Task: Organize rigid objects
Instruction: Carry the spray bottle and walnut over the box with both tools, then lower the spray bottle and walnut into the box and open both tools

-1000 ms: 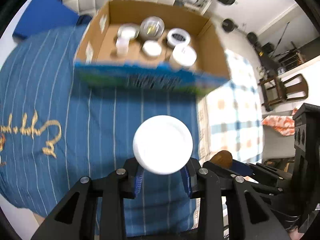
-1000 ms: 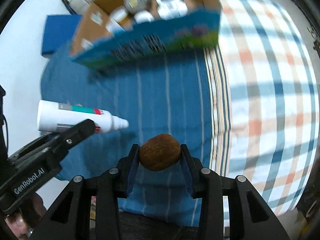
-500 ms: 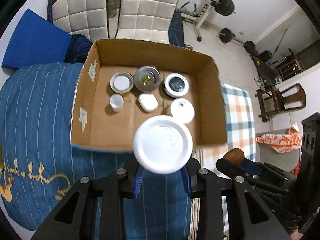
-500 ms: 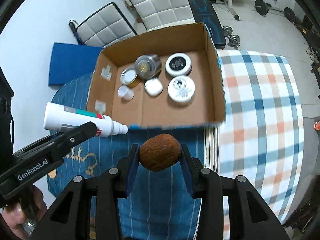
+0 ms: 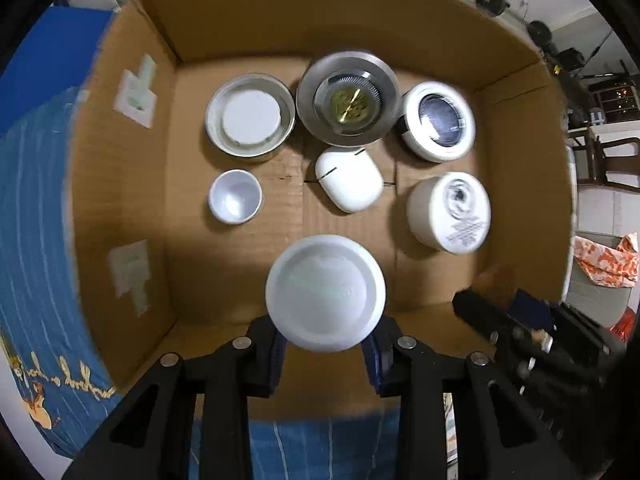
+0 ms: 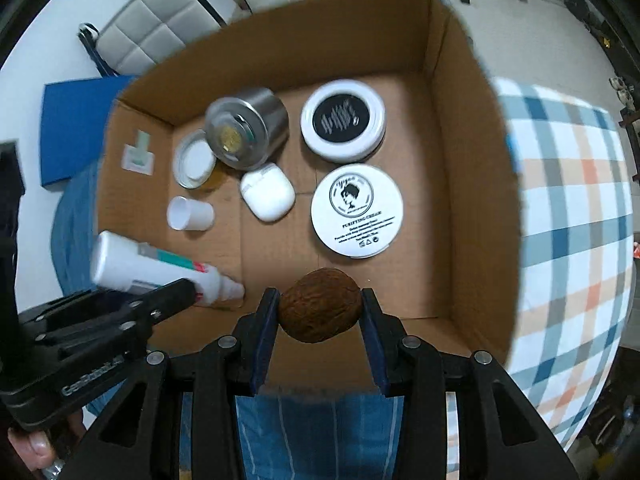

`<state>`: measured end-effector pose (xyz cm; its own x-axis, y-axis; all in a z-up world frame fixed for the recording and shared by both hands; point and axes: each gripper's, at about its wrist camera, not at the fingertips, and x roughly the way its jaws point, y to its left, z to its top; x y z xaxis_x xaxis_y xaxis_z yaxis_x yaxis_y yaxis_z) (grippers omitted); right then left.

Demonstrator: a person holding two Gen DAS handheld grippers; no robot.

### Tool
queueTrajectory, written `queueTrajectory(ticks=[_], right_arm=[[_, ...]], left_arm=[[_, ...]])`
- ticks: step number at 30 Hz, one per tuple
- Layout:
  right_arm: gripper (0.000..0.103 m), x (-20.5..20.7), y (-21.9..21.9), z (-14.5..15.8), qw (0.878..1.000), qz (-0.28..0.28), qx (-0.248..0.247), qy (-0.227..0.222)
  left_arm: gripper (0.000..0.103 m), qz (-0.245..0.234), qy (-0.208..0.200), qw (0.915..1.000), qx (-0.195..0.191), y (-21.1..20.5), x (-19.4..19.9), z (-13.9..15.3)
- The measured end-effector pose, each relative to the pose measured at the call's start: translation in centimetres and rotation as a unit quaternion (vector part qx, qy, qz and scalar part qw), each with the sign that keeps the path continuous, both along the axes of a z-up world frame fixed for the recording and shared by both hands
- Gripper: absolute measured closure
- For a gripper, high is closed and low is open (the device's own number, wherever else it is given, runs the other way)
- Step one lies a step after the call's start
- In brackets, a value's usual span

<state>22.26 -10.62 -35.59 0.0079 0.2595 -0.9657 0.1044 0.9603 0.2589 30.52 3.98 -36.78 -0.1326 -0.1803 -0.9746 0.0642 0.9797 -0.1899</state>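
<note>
My left gripper (image 5: 325,342) is shut on a white bottle (image 5: 325,292), seen end-on and hanging over the near part of the open cardboard box (image 5: 120,168). In the right wrist view the same bottle (image 6: 152,268) lies sideways with a teal and red label, inside the box's near left corner. My right gripper (image 6: 319,314) is shut on a brown walnut-like nut (image 6: 319,304), held above the box (image 6: 472,200) near its front wall. On the box floor are a steel tin (image 5: 348,98), a white-filled tin (image 5: 250,118), two white jars (image 5: 438,120) (image 5: 450,214), an earbud case (image 5: 348,180) and a small cup (image 5: 235,196).
The box rests on a blue striped cloth (image 5: 36,208); a checked cloth (image 6: 572,208) lies to its right. White padded chairs (image 6: 168,24) and a blue mat (image 6: 76,120) are behind it. Bare cardboard floor shows along the box's near side.
Both grippers have moved forward and down from above the blue cloth to over the box, each still holding its object. The box now fills both views.
</note>
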Motion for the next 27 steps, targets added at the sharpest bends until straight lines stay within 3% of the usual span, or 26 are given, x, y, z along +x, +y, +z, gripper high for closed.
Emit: queueTrajectory(ticks=[6,14,20,24,27], right_arm=[[0.061,0.4,1.2,-3.2,0.999,0.003,0.010,0.032],[0.060,0.7,2.4,-5.9,0.999,0.010,0.003,0.053],[0.060,0.8,2.9,-6.3,0.999,0.008,-0.002,0.054],[0.060,0.7,2.8,-6.0,0.999,0.000,-0.011,0.051],[0.055,0.9,3.0,-5.3,0.999,-0.003,-0.020,0.047]], left_arm=[[0.073,0.023,0.023,0.9991,-0.026,0.5,2.1,-2.2],[0.073,0.015,0.030,0.9994,-0.011,0.8,2.1,-4.4],[0.072,0.013,-0.004,0.9998,0.012,1.4,0.9,-2.6],[0.060,0.012,-0.033,0.9985,0.043,1.7,0.2,-0.9],[0.058,0.016,-0.046,0.9977,0.047,2.1,-0.6,0.1]])
